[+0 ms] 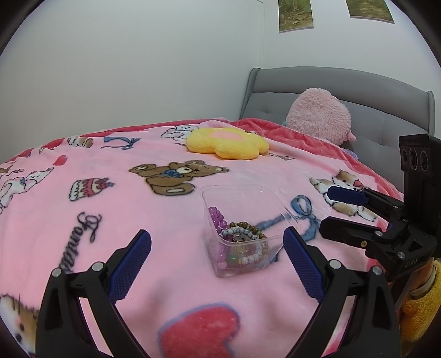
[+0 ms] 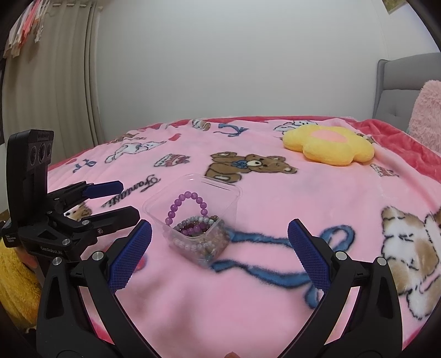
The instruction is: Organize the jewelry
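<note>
Left gripper [image 1: 217,264]: jaws apart, holding nothing.
Right gripper [image 2: 220,254]: jaws apart, holding nothing.
Box [image 1: 239,192]: clear plastic, on the blanket [image 1: 165,275], just ahead of both grippers and between them.
Bracelets [image 1: 242,234]: heaped in the box's near corner; a purple strand [image 2: 187,206] arches above the rest.
Handling: beads look light, smooth, likely to roll; strands flex. The box looks thin and may slide on the plush. Pinch one strand at its raised arch.
Left view only: wall pictures [image 1: 296,15], full headboard [image 1: 344,93].
Right view only: curtain [image 2: 55,68], the arch's full outline.
</note>
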Action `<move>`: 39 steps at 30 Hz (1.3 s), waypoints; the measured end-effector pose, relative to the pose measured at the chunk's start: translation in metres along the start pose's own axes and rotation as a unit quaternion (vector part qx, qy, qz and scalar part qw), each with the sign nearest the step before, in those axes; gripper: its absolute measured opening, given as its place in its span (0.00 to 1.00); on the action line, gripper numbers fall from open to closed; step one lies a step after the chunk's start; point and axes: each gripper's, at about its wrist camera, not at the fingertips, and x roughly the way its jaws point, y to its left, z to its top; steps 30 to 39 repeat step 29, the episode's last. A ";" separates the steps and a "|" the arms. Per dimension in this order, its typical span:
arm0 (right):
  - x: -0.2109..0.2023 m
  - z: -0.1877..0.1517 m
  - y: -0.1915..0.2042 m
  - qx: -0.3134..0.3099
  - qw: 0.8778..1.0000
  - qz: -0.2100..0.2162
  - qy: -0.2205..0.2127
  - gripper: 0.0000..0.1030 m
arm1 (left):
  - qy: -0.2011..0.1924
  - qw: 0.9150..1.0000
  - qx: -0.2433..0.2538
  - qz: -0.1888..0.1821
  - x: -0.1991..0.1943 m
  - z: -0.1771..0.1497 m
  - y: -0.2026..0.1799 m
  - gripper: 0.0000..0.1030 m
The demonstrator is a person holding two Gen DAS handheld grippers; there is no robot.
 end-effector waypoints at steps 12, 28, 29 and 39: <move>-0.002 0.001 0.002 -0.001 1.000 -0.003 -0.003 0.92 | 0.001 1.000 0.002 0.001 -0.001 0.001 -0.003 0.92; -0.002 0.002 0.003 -0.001 1.000 -0.002 -0.003 0.92 | 0.004 1.000 -0.004 0.012 0.000 0.001 -0.001 0.92; -0.003 0.002 0.002 -0.001 1.000 -0.002 -0.004 0.92 | 0.005 1.000 -0.004 0.011 0.000 0.001 0.000 0.92; -0.003 0.002 0.002 -0.001 1.000 -0.002 -0.004 0.92 | 0.005 1.000 -0.004 0.011 0.000 0.001 0.000 0.92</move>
